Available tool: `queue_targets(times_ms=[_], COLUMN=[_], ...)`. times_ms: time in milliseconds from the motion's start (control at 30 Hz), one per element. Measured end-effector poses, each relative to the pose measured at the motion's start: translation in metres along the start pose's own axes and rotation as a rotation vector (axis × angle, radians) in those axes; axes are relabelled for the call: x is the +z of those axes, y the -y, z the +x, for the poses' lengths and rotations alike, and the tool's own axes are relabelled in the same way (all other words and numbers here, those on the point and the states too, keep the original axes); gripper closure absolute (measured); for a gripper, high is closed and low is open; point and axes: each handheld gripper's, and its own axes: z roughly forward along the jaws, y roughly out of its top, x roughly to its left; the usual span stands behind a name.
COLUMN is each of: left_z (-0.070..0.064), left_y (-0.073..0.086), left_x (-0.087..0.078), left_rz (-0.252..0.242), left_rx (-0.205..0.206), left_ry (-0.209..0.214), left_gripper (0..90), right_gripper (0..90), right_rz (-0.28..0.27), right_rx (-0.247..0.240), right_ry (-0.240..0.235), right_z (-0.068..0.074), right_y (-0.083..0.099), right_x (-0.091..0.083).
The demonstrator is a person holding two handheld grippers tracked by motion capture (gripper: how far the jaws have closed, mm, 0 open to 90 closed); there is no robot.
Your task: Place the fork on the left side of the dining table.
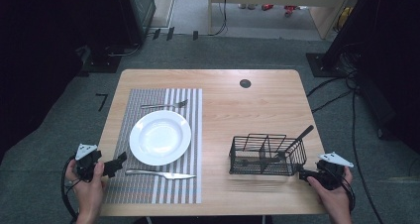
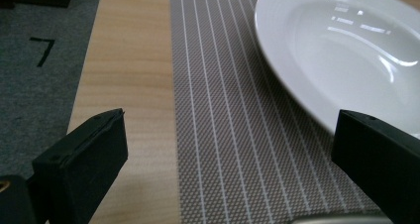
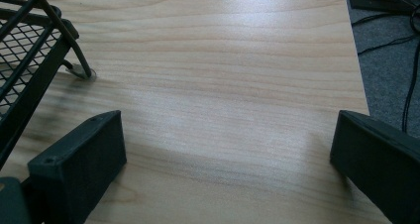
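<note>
Nearest in the high view, the left hand-held gripper (image 1: 116,163) sits released just left of the knife (image 1: 161,174), which lies below the white plate (image 1: 160,137). The right hand-held gripper (image 1: 303,174) rests released just right of the wire basket (image 1: 267,155).

In the left gripper view, wide-apart jaws frame the striped placemat (image 2: 223,135) beside the plate (image 2: 341,50).

In the right gripper view, spread jaws frame bare counter (image 3: 223,85) right of the basket (image 3: 29,60).
</note>
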Motion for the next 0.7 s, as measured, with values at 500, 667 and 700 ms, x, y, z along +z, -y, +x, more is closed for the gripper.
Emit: queue_targets(times_ms=[500,667,700], left_z=[-0.015,-0.02,-0.02], left_y=[0.018,0.019,0.019], left_x=[0.023,0.025,0.025], left_rz=[0.074,0.088,0.088], left_rx=[0.109,0.149,0.148], left_ry=[-0.075,-0.114,-0.113], left_gripper=[1.2,3.3,3.2], right_gripper=[0.6,0.6,0.6], right_rz=[0.0,0.0,0.001], right_rx=[0.0,0.0,0.001], right_ry=[0.0,0.0,0.0], right_z=[0.0,0.0,0.0], right_y=[0.0,0.0,0.0], right_x=[0.0,0.0,0.0])
